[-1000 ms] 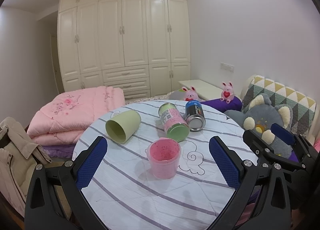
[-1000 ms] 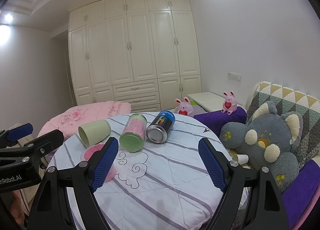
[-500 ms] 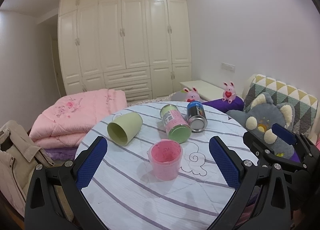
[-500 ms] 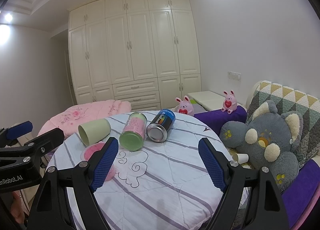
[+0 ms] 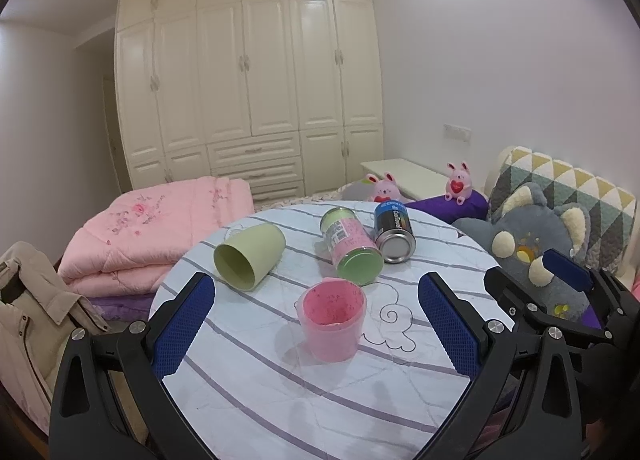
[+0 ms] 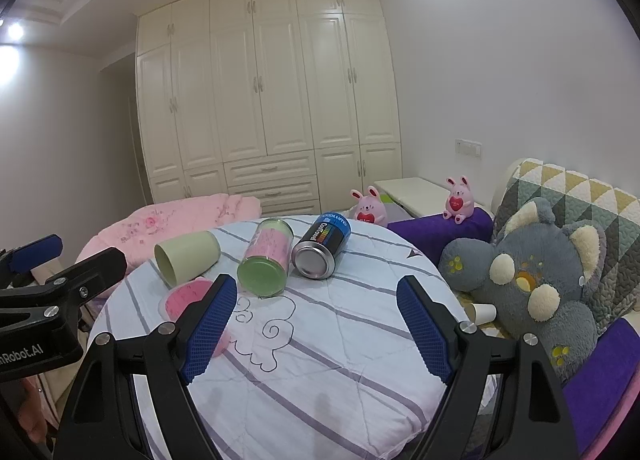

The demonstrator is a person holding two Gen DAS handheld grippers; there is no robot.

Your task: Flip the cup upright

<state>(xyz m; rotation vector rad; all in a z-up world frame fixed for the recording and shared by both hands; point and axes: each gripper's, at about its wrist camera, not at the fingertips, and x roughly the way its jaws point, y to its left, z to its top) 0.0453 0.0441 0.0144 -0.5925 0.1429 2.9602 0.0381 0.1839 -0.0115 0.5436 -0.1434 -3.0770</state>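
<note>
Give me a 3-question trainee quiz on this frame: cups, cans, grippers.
1. True or false: the pink cup stands upright on the round table.
2. Which item lies on its side with its open mouth toward the cameras?
A. the green cup
B. the blue can
C. the green-lidded jar
3. Fill in: the left gripper and the right gripper are both ____, holding nothing.

Key
1. True.
2. A. The can and the jar also lie on their sides, but show closed ends.
3. Open.
</note>
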